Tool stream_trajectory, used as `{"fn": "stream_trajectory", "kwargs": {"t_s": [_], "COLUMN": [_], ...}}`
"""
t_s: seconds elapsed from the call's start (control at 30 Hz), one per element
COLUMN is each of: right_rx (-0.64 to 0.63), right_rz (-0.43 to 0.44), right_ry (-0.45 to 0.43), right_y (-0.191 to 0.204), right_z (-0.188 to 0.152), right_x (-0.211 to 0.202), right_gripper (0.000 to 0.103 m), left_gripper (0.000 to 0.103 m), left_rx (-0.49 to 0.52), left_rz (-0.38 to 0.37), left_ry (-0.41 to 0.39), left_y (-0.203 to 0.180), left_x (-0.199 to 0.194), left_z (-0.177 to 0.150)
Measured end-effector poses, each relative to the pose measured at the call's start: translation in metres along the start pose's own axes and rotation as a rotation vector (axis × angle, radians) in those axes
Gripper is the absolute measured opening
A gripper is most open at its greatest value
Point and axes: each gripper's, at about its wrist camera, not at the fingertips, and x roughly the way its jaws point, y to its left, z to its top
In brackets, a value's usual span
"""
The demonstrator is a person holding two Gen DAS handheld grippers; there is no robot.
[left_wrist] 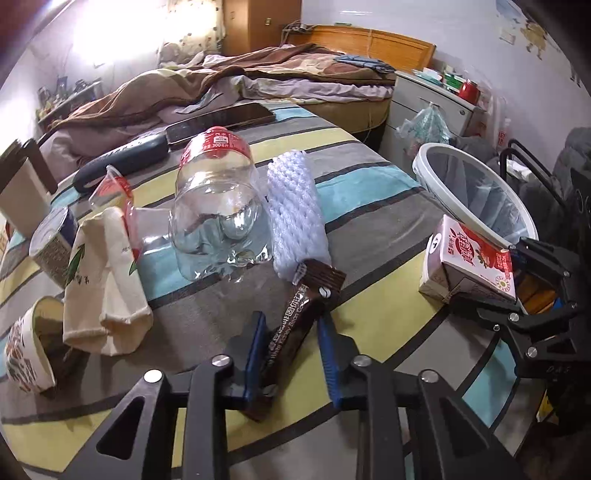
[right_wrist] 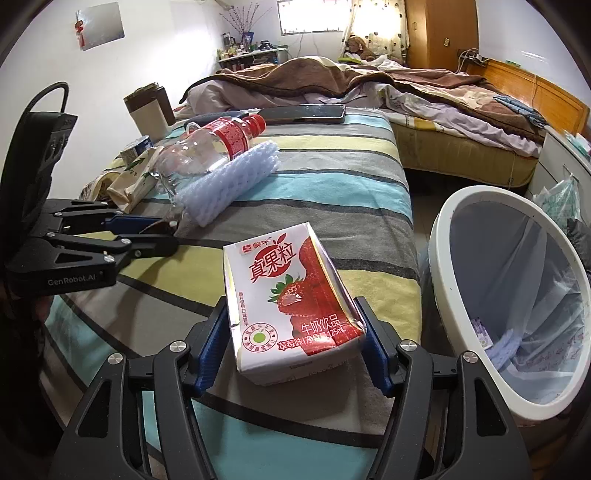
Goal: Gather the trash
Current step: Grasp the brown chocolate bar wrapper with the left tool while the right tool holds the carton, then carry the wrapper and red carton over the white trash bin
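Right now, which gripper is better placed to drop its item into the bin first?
Right. The right gripper holds the strawberry milk carton beside the white bin; the left gripper, around the brown wrapper, sits farther away.

Daylight from the curtained window (right_wrist: pixel 310 16) overexposes the left view's upper corner; fisheye edges bend, corners vignette black.

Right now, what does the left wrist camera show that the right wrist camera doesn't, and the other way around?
Only the left wrist view shows the brown snack wrapper between the left tool's fingers, and the tipped paper cup. Only the right wrist view shows trash lying inside the white bin and the strawberry milk carton's front print. Both show the carton in the right tool, the clear bottle, foam sleeve and bin.
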Motion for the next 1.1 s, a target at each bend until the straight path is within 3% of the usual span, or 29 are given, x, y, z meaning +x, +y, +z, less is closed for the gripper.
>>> {"fn": "stream_trajectory", "kwargs": {"t_s": [0.27, 0.57, 0.73, 1.1], "right_rx": [0.007, 0.011, 0.006, 0.035], "right_rz": [0.006, 0.009, 0.019, 0.026], "right_ry": [-0.021, -0.059, -0.08, -0.127], "right_y": [-0.001, 0.001, 0.003, -0.005], "right_z": [-0.001, -0.003, -0.005, -0.014], "right_x": [-0.004, -0.016, -0.023, -0.036], "right_gripper": [0.064, 0.063, 0.055, 0.054], "left_gripper": [0.016, 0.016, 0.016, 0.016], "left_rx": [-0.041, -0.066, -0.082, -0.118], "left_rz": [0.005, 0.019, 0.022, 0.016], "left_ry": [-0.022, -0.058, -0.081, -0.097], "left_y": [-0.009, -0.024, -0.031, -0.039], "left_x": [-0.008, -0.028, -0.04, -0.057], "left_z": [-0.008, -0.019, -0.021, -0.036]}}
